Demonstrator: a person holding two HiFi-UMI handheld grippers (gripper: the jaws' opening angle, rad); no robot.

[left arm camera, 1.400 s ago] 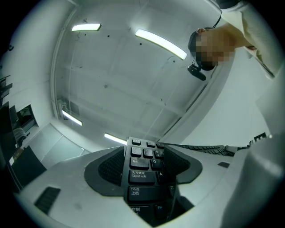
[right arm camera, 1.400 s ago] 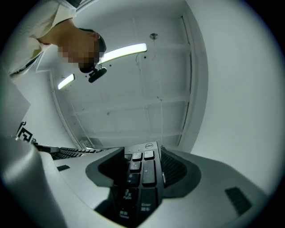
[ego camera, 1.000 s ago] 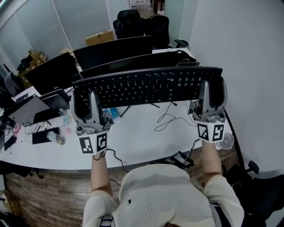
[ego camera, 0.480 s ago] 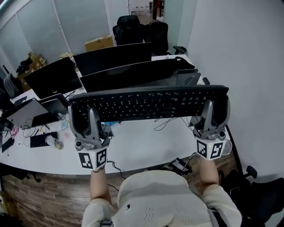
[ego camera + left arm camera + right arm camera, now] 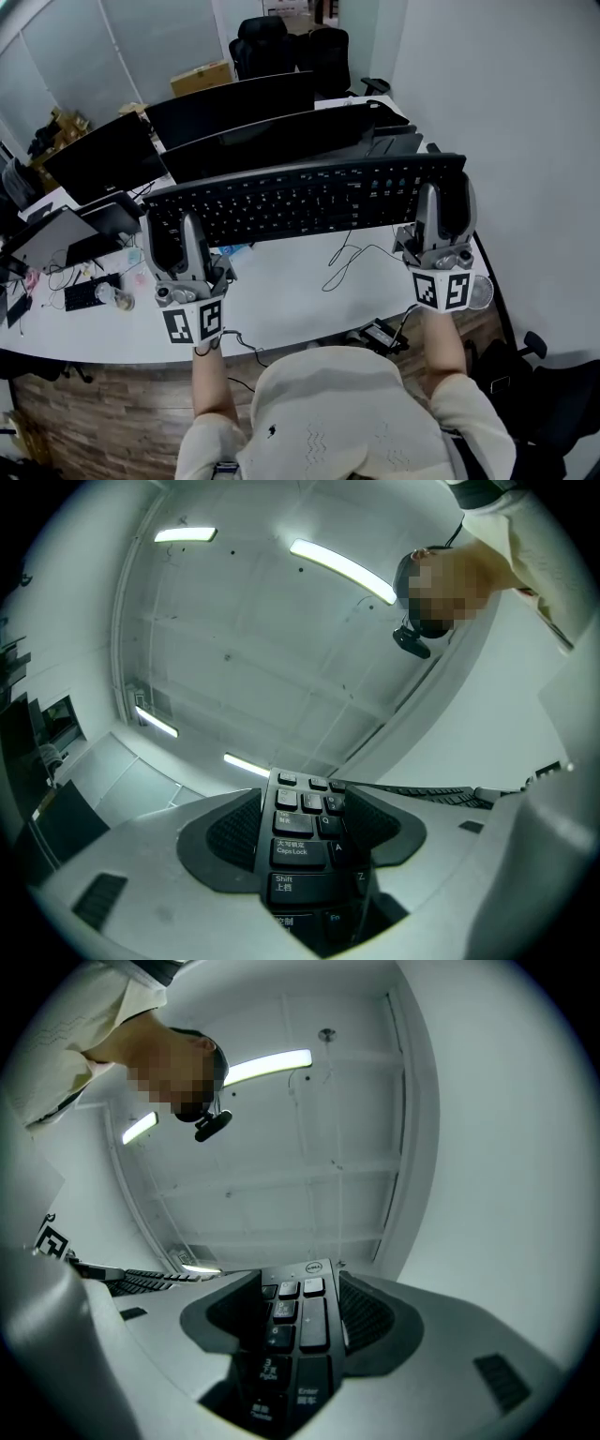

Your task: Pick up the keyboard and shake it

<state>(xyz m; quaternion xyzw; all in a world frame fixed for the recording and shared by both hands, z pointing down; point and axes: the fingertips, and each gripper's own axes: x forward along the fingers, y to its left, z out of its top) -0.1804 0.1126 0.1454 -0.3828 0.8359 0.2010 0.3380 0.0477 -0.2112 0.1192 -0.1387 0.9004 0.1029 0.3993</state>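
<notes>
Black and long, the keyboard (image 5: 305, 197) is hanging level in the air, clear of the white desk (image 5: 291, 295), so the pick-up is looking done. The shaking is what I am judging to be left or only now under way, since one moment is not showing motion. The left gripper (image 5: 178, 230) is clamping the end with the Caps Lock and Shift keys. The right gripper (image 5: 443, 202) is pinching the number-pad end, each with its jaws pressing on the keyboard's two faces. Beyond it, dark monitors (image 5: 272, 141) are standing in rows close behind the raised keyboard, and these are looking like the main thing to avoid on any forward swing. Office chairs (image 5: 281, 42) and a cardboard box (image 5: 206, 77) are sitting well back. A thin cable (image 5: 347, 258) is looping on the desk beneath and may be tethering the keyboard, though I cannot tell.
</notes>
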